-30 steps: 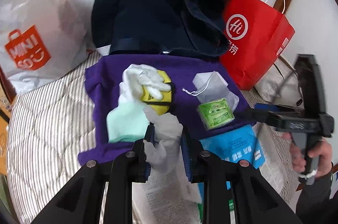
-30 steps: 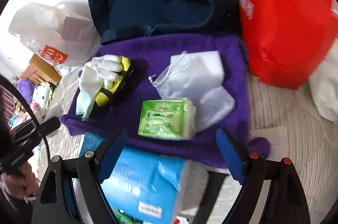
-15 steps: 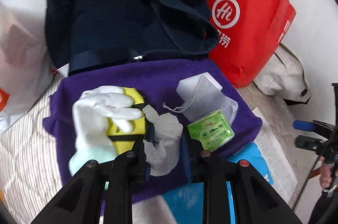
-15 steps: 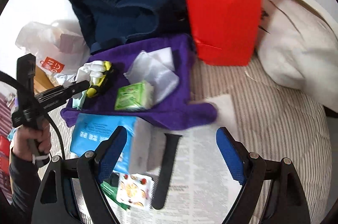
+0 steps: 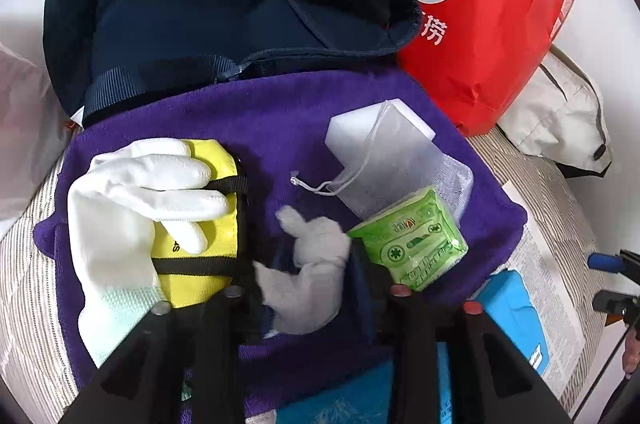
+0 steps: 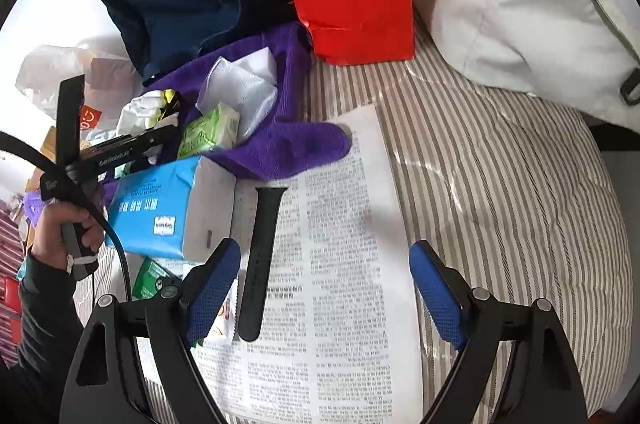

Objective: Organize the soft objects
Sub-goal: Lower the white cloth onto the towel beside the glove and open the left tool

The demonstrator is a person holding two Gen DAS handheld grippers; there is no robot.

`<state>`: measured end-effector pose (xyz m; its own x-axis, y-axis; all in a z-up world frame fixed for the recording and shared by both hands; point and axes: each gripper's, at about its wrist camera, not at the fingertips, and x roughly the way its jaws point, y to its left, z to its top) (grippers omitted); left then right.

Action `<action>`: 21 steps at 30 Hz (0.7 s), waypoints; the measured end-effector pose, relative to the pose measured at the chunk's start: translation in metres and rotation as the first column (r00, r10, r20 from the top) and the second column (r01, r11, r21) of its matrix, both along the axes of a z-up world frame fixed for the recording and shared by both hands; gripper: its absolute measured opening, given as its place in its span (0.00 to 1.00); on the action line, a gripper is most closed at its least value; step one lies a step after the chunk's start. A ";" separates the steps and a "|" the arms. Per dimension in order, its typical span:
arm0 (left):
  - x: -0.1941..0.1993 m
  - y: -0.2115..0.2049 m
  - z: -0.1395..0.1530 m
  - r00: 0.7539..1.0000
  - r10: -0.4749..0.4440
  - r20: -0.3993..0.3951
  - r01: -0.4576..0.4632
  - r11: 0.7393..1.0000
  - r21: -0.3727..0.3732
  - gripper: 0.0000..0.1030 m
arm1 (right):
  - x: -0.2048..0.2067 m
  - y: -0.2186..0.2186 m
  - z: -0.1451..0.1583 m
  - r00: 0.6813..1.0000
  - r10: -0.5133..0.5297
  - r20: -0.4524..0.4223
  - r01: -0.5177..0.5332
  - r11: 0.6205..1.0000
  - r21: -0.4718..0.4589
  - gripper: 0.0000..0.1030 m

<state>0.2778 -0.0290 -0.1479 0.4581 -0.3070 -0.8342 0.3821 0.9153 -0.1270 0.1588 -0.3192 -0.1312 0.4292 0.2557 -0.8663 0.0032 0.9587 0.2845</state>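
Observation:
A purple towel [image 5: 280, 120] lies on the striped bed. On it are a white glove [image 5: 132, 200] draped over a yellow pouch [image 5: 208, 236], a mesh drawstring bag [image 5: 392, 160] and a green tissue pack [image 5: 416, 244]. My left gripper [image 5: 310, 264] stands open over the towel with a crumpled grey-white cloth [image 5: 312, 276] lying between its fingers. My right gripper [image 6: 320, 288] is open and empty above a newspaper [image 6: 340, 264], next to a black watch strap [image 6: 260, 256]. The left gripper also shows in the right wrist view [image 6: 160, 140].
A navy bag [image 5: 192, 4] and a red paper bag [image 5: 480, 8] stand behind the towel. A beige cloth bag [image 6: 520, 8] lies at the right. A blue tissue pack [image 6: 160, 208] sits by the newspaper. A white plastic shopping bag [image 6: 64, 72] is at the far left.
My left gripper moved forward over the towel and its jaws opened, letting the grey-white cloth rest on the towel. My right gripper pulled back and swung right over the newspaper.

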 end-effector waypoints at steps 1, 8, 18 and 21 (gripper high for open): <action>0.001 -0.001 0.000 1.000 0.005 0.001 -0.005 1.000 0.001 0.50 | -0.002 0.000 0.000 1.000 0.002 -0.001 -0.002 1.000 0.002 0.83; 0.000 -0.004 0.011 0.999 0.043 0.024 -0.044 0.999 0.019 0.68 | -0.012 0.006 0.003 0.999 0.041 0.002 -0.041 0.999 0.016 0.83; -0.023 0.011 0.049 0.990 0.100 0.096 -0.101 0.995 0.011 0.68 | -0.022 0.024 -0.004 0.996 0.088 0.000 -0.087 0.996 0.021 0.83; -0.039 0.022 0.058 0.987 0.124 0.106 -0.123 0.992 -0.017 0.68 | -0.021 0.034 -0.015 0.994 0.105 0.001 -0.105 0.994 0.015 0.83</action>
